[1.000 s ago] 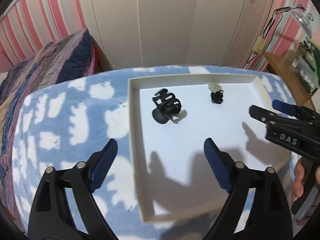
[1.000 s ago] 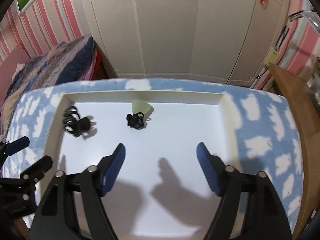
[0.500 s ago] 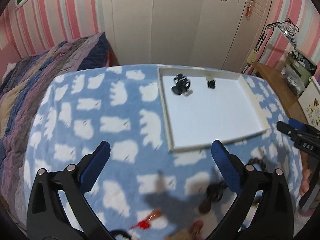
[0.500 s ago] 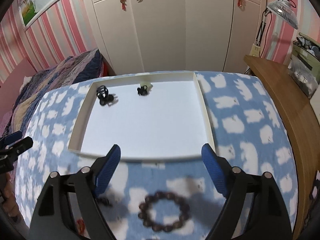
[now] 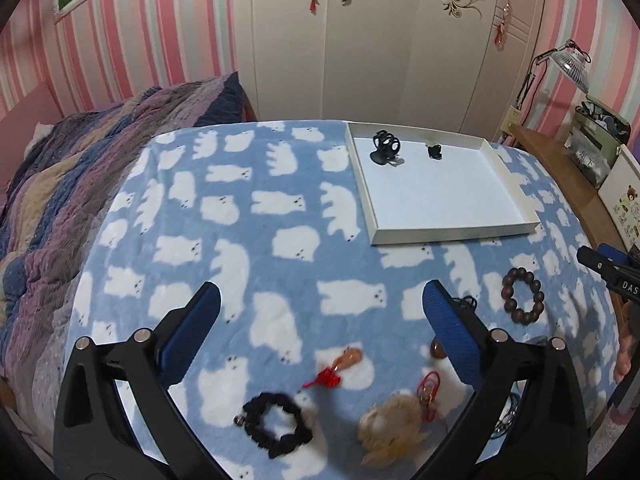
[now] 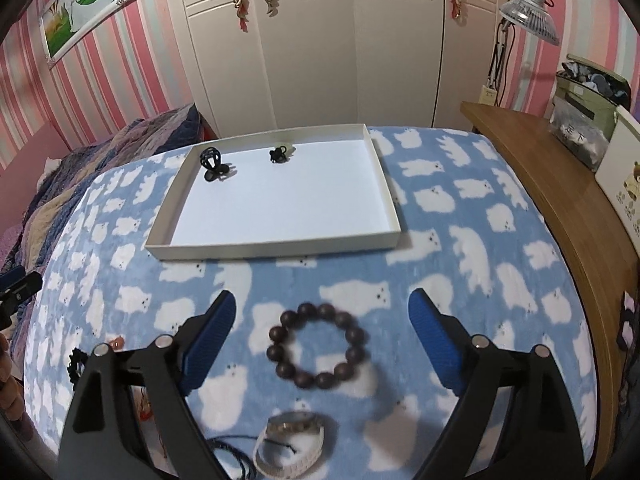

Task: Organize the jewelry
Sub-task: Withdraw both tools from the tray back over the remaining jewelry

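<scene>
A white tray [image 5: 454, 235] [image 6: 276, 246] lies on the blue bear-print blanket and holds a black claw clip [image 5: 385, 146] [image 6: 213, 161] and a small black piece with a pale green stone [image 5: 434, 151] [image 6: 279, 153]. My left gripper [image 5: 322, 318] is open and empty, above a black scrunchie [image 5: 276, 428], a red tassel pendant [image 5: 338, 368] and a tan shell-like piece [image 5: 390, 426]. My right gripper [image 6: 322, 320] is open and empty, above a dark wooden bead bracelet [image 6: 318, 346] [image 5: 523, 295]. A silver watch [image 6: 290, 442] lies near the front edge.
A wooden desk [image 6: 560, 184] with bags and a lamp [image 6: 528, 12] stands to the right. A striped quilt [image 5: 60, 184] lies to the left. White wardrobe doors [image 6: 316, 40] stand behind. Dark cords [image 6: 236, 448] lie by the watch.
Both grippers have pulled back and up from over the tray. The loose jewelry on the blanket in front of the tray has come into view. Both stay open and empty.
</scene>
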A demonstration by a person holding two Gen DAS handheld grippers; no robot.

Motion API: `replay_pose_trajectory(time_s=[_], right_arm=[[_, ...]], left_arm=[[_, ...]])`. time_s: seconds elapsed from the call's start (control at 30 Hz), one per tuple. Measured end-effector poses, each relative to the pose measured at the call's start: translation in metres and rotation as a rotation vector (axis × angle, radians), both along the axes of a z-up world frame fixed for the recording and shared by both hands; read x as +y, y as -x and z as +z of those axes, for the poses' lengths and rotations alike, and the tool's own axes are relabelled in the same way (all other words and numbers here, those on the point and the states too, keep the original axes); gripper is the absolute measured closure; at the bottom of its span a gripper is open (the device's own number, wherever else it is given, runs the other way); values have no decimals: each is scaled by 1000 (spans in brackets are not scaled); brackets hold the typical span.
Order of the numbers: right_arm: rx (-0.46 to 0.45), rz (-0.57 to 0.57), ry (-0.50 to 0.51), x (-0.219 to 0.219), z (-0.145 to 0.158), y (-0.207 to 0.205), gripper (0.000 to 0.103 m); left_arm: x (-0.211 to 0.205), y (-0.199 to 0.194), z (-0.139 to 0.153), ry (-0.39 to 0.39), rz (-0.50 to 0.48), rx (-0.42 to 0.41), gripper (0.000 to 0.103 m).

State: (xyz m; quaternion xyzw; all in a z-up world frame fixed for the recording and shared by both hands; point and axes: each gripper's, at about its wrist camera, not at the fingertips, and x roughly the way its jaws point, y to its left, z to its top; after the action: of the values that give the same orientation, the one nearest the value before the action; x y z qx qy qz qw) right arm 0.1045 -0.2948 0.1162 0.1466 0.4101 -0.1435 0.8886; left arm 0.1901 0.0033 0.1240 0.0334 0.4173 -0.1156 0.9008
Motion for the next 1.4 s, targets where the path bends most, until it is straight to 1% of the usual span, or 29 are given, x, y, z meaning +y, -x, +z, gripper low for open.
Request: replay_pose_trajectory(time_s=[0.2,0.4,0.5,0.6,0.73,0.8,1.0,1.13,1.4], right_arm=[[0,-17,-1,5,-3,19,15],[-3,-23,0,11,-7,30,15],[-17,-34,25,16,-6,35,15],[-41,-37,29,19,-6,40,15],[-44,-54,43,21,-10,43,15],[-39,-58,38,21,-13,43,15],[-16,-60,31,21,-23,42,15],[-14,-68,33,20,-23,43,15],[5,-47,44,30,-24,42,15]], left_arm=[[16,20,1,13,18,-2,3],[30,33,-6,12,55,1,3],[35,37,-9,22,64,4,3],[41,39,-13,37,71,21,3],[52,40,-18,75,85,29,3],[54,40,-19,80,90,26,3],[56,43,-25,59,95,17,3],[57,45,-26,54,90,14,3],[49,48,-32,35,53,42,3]])
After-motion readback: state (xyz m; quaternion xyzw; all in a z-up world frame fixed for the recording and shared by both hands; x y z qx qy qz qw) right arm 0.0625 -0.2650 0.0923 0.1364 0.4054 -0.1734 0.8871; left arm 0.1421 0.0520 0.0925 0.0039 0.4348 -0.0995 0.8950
